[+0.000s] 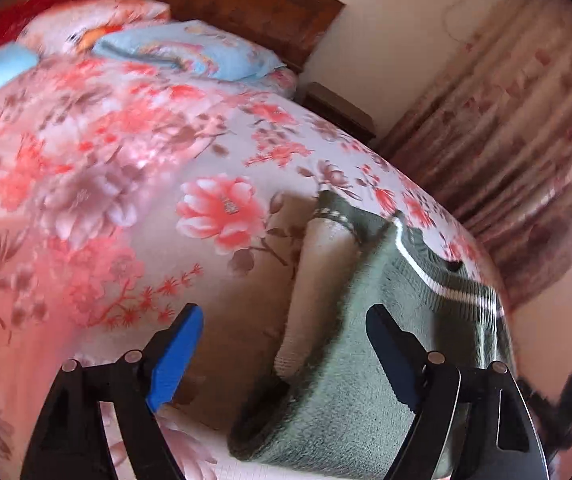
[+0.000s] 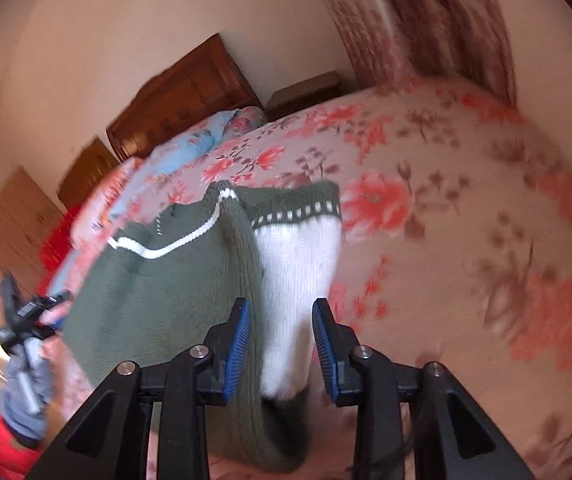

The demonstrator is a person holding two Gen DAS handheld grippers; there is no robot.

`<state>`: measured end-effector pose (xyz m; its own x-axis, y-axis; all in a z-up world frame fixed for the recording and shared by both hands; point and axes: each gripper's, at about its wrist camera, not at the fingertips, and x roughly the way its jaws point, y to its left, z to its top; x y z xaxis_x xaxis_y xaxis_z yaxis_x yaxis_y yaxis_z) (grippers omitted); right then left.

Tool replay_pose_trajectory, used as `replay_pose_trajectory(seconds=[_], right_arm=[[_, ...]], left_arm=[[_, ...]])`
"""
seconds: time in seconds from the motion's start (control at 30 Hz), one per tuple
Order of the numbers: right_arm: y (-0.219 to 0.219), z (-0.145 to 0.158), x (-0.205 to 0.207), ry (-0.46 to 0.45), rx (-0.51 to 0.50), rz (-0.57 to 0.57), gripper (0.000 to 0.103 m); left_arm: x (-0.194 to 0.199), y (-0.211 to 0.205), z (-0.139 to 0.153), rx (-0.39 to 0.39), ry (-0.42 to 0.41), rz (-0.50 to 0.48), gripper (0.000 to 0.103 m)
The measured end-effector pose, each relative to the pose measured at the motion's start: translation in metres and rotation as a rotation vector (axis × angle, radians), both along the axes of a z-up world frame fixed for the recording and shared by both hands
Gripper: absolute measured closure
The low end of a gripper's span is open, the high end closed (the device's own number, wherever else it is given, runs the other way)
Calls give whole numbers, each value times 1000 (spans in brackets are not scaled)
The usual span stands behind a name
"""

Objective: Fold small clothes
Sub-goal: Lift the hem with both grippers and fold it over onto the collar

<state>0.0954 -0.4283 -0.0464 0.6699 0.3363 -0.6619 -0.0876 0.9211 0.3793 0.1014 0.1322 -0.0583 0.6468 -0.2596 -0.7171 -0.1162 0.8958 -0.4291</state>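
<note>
Hovering both over the dark green knitted sweater with white stripes and white sleeves (image 2: pixel 174 280), which lies partly folded on the floral pink bedspread (image 1: pixel 126 152) near the bed's edge. My left gripper (image 1: pixel 286 344) is spread wide above the green body, holding nothing. My right gripper (image 2: pixel 282 336) has its jaws apart around the white sleeve (image 2: pixel 298 264), pads not pressing, so I reckon it's let go. Wooden headboard (image 1: pixel 246 4), blue pillow (image 1: pixel 190 50) and floral curtains (image 1: pixel 506 120) behind.
</note>
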Motion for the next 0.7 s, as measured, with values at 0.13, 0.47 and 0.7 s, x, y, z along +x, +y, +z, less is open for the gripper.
replay_pose_trajectory(seconds=[0.13,0.47,0.7], right_arm=[[22,17,22,-33,-144,71,70],[76,-2,103,60,-341,289,70],[84,11,79,-46,-447,271,92]], left_arm=[[8,-24,14,80,-42,-84,0],[10,-65,22,205,-64,-210,0],[35,-59,28,237,-54,-247,0]])
